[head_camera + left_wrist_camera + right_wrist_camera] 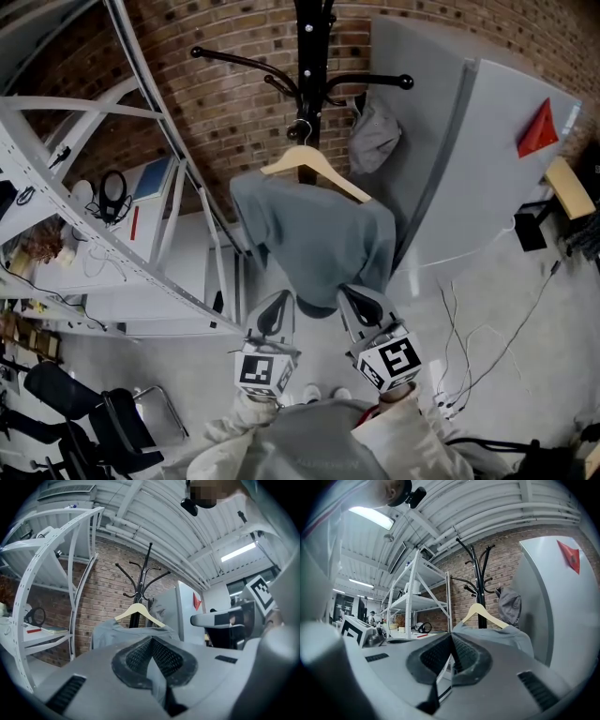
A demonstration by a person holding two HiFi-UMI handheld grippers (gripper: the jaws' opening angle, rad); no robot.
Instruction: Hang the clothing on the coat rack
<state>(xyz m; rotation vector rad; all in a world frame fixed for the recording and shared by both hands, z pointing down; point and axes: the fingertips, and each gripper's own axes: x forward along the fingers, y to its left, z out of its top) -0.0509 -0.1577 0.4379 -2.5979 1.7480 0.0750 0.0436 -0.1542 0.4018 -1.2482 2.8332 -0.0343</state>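
Closest to you, low in the head view, your left hand-held gripper (277, 302) and right hand-held gripper (360, 298) sit side by side, both aimed at the bottom hem of the slate-grey cloth garment (314, 234). Both are closed up: in each gripper view the dark ribbed pads (137, 659) meet at the tip. A pale grey sliver shows in the left one's seam. That could be a pinch of hem, but I can't say for sure. The right one's seam shows only background, so it looks empty.

Now the score. The garment is draped on the pale wooden hanger (317, 171), and the hanger's hook sits at the pole of the black metal coat rack (309, 37), top centre. So the hanging looks as good as done. It's lopsided, though: bare wood shows along both arms and the cloth slumps low. What's left for you, I'd judge, is tidying and backing off.

Only the head view shows the hem against your grippers; the gripper views hide it behind their own bodies. They alone show the pads, though. The left gripper view also catches the right gripper's square-marked cube (260, 591) at the frame's right, and the right gripper view opens up the white metal shelving (417, 602) and the lit room beyond it.
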